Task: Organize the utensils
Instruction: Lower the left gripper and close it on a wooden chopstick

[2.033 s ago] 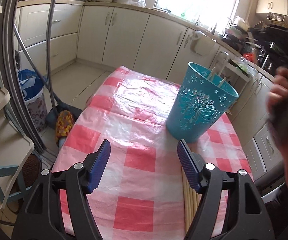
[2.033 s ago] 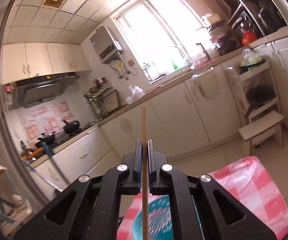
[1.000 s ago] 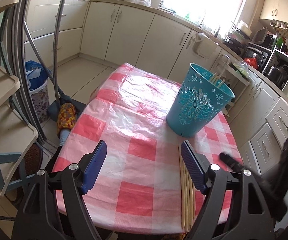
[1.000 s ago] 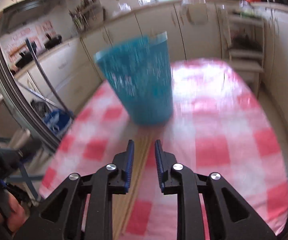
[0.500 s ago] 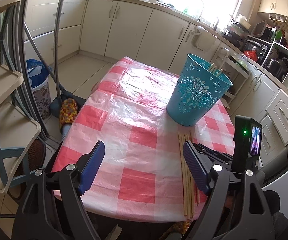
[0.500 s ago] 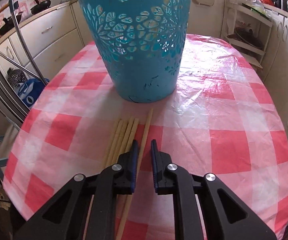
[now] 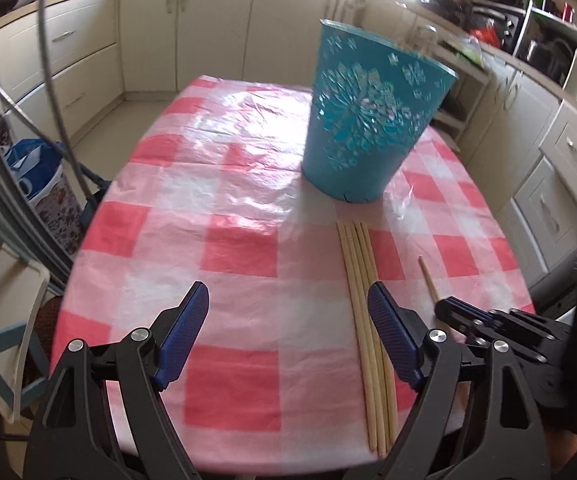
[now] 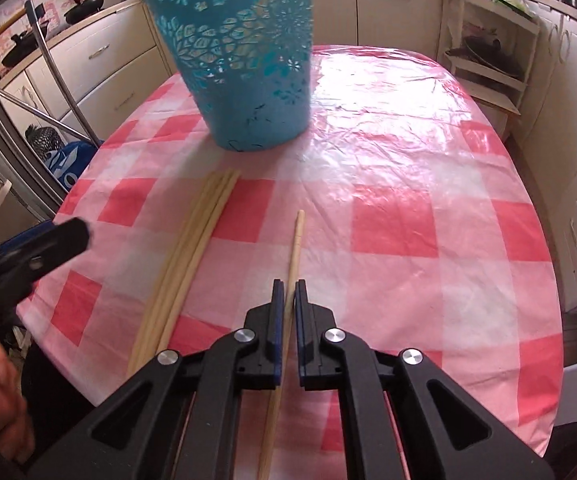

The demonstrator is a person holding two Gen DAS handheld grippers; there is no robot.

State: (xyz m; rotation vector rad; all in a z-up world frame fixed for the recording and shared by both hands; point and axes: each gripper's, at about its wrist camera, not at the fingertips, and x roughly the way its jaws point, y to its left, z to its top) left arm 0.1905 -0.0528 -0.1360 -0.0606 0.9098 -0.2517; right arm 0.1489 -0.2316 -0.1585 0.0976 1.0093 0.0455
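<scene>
Meanwhile the right gripper (image 8: 287,286) pinches one chopstick (image 8: 295,248); left gripper (image 7: 288,312) gapes; the basket's (image 7: 362,120) contents are hidden.

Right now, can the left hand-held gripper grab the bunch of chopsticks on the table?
Probably yes. The left hand-held gripper is open and empty, the chopstick bunch lies beside its right finger with nothing covering it, and the right hand-held gripper sits off to the side.

Right gripper (image 8: 287,286) low over checked tablecloth (image 8: 392,216), jaws nearly closed w/ a single chopstick (image 8: 295,248) between them, tip pointing fwd. Bundle of chopsticks (image 8: 192,240) lies just left, apart from it. Teal basket (image 8: 244,72) stands upright beyond. Left gripper (image 8: 28,256) blurred at left edge.
</scene>
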